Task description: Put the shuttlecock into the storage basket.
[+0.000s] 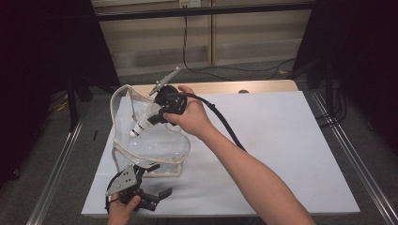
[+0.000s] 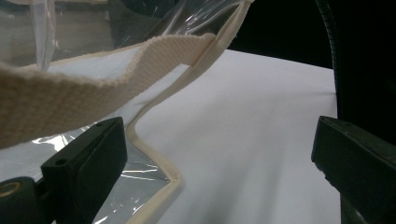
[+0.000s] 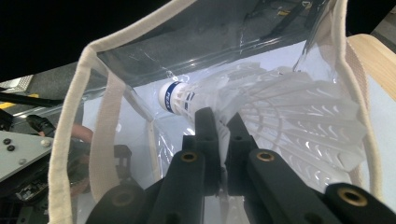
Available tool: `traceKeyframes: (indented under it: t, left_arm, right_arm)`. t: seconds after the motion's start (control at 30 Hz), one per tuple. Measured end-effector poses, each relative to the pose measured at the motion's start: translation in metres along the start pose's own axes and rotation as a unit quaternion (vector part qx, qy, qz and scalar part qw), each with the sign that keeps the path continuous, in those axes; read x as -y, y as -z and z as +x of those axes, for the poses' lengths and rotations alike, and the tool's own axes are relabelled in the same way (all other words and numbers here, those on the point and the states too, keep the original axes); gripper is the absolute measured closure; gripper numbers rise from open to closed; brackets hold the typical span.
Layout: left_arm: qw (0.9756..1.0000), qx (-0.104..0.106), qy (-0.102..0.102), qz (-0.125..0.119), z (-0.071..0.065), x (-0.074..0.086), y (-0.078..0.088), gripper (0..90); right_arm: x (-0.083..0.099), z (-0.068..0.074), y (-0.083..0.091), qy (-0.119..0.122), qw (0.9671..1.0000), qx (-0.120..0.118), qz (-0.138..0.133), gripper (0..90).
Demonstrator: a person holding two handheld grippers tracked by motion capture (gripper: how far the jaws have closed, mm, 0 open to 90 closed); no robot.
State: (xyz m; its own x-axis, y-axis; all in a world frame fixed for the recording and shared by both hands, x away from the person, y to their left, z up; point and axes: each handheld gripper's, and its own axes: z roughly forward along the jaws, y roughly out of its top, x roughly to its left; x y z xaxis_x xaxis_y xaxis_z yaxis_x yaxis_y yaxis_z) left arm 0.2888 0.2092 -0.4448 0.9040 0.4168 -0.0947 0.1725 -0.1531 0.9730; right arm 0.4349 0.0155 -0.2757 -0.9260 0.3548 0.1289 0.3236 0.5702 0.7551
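At the lower left of the high view I am keeping my left gripper [image 1: 149, 192] low on the white table [image 1: 281, 154], its jaws spread wide and gripping nothing; in the left gripper view the woven strap [image 2: 93, 88] of the clear bag [image 1: 141, 140] is crossing the upper left of the frame above my left jaw, but I cannot tell whether it is resting on it. Moving right, the bag is standing with its cream-edged mouth gaping toward the upper middle of the view. Right of that, my right gripper [image 1: 157, 115] is clamping a white shuttlecock [image 1: 141, 124] by its feathers, cork end pointing down into the bag's mouth. I judge the pickup done and the release inside the bag yet to come. The plastic's glare is blurring the bag's bottom, and how deep the shuttlecock is sitting is hard to make out.
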Motion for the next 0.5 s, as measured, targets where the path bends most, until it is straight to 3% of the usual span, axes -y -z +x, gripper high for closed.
traceKeyframes:
  t: [0.5]
  left_arm:
    - [1.0000, -0.001, -0.001, 0.001, 0.0001, 0.0002, -0.0002, 3.7]
  right_arm:
    - [-0.0010, -0.0012, -0.0081, 0.002, 1.0000, -0.004, 0.006, 87.5]
